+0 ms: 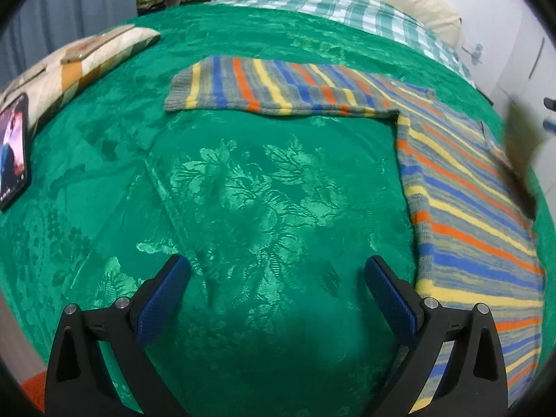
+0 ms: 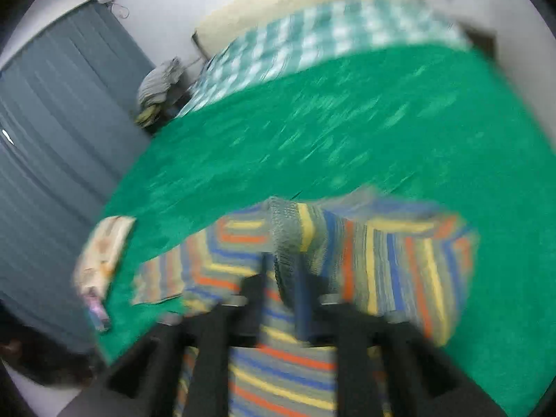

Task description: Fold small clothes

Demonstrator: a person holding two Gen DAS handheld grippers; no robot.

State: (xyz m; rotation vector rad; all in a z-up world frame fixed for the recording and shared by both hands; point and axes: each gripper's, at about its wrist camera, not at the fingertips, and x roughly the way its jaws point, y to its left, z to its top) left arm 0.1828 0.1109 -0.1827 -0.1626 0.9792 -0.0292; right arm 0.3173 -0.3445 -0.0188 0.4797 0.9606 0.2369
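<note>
On the green bedspread (image 1: 243, 180), seen from the left wrist, the striped sweater (image 1: 462, 187) lies flat toward the right edge of the bed, its body running down the right side and one sleeve (image 1: 271, 87) stretched out leftward across the middle toward the far end; the left gripper (image 1: 278, 278) hangs over bare bedspread just beside the sweater's hem, pointing steeply down, its jaws standing wide apart with nothing between the blue pads (image 1: 163, 299); a phone (image 1: 14, 153) and a patterned pillow (image 1: 87, 59) sit at the left edge, a checked blanket (image 1: 330, 10) across the far end; a dark blur at the right edge may be the other tool, though I cannot tell.

From the right wrist, heavily blurred, the right gripper (image 2: 281, 278) is angled down over the sweater's body (image 2: 278, 365); the grey ribbed cuff (image 2: 285, 236) of the other sleeve stands up between its jaws, the sleeve arched over the garment; the jaws look partly apart, and whether the pads are pressing the cuff or have let it go I cannot tell through the blur.

The step in hand looks like folding this sleeve inward across the body; the next move calls for laying the cuff flat on the chest, then the left claw taking the outstretched sleeve by its cuff and bringing it across likewise.
</note>
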